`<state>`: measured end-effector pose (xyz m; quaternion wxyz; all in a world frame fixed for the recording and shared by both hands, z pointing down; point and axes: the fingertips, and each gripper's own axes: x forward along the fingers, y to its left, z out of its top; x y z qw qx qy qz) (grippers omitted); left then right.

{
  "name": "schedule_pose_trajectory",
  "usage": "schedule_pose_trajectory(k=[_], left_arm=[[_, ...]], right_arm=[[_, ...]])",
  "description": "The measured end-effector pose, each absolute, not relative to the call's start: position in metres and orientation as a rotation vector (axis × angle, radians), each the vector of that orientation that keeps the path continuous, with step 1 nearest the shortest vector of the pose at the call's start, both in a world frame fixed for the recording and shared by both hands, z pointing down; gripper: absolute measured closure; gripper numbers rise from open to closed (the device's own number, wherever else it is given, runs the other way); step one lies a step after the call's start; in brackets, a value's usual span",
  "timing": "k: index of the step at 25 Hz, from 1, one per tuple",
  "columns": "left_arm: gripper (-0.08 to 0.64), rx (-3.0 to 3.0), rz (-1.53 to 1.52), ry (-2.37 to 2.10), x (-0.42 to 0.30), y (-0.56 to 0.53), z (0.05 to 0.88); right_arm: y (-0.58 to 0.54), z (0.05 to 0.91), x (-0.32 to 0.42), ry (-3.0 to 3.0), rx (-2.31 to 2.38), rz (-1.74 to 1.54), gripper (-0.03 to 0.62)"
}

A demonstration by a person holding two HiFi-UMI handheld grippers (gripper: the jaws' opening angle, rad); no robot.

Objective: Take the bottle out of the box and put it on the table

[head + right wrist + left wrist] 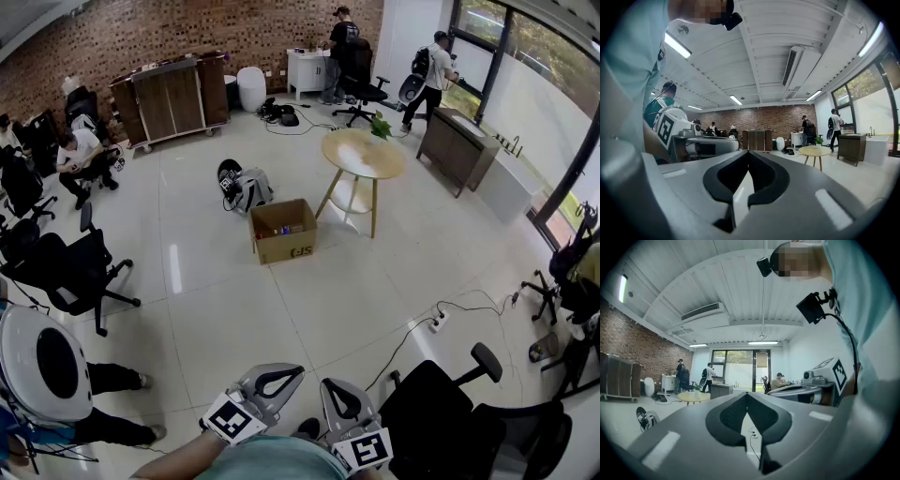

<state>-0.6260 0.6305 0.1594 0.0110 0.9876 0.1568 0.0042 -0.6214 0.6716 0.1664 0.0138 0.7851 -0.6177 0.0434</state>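
Note:
An open cardboard box (283, 231) stands on the floor in the middle of the room; small coloured items lie in it, too small to tell a bottle among them. Just behind and right of it is a round wooden table (363, 155), also in the left gripper view (693, 396) and the right gripper view (815, 151). Both grippers are held close to the person's body at the bottom of the head view, far from the box. The left gripper (291, 373) (747, 394) is shut and empty. The right gripper (336, 389) (748, 152) is shut and empty too.
A black office chair (450, 412) stands close at the right, another (70, 272) at the left. A power strip (437, 322) with cables lies on the tiles. A backpack (246, 187) sits behind the box. Several people are along the walls.

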Motion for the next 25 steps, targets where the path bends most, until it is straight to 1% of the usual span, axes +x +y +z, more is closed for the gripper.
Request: schedule_pose_trajectory(k=[9,15,20,25], left_arm=[[0.551,3.034,-0.003,0.450,-0.576,0.673,0.158],[0.551,3.023,0.000,0.420,-0.553,0.680,0.160],[0.551,2.980,-0.024,0.385,-0.529,0.648,0.163],[0.550,2.929,-0.096,0.392,-0.499,0.582,0.162]], right_arm=[[0.713,0.168,-0.577,-1.963,2.428,0.124,0.589],[0.715,0.168,-0.551,-2.011,2.410,0.120,0.589],[0.685,0.169,-0.526,-2.024,2.384,0.127,0.588],[0.624,0.167,-0.499,-2.000,2.362,0.164,0.588]])
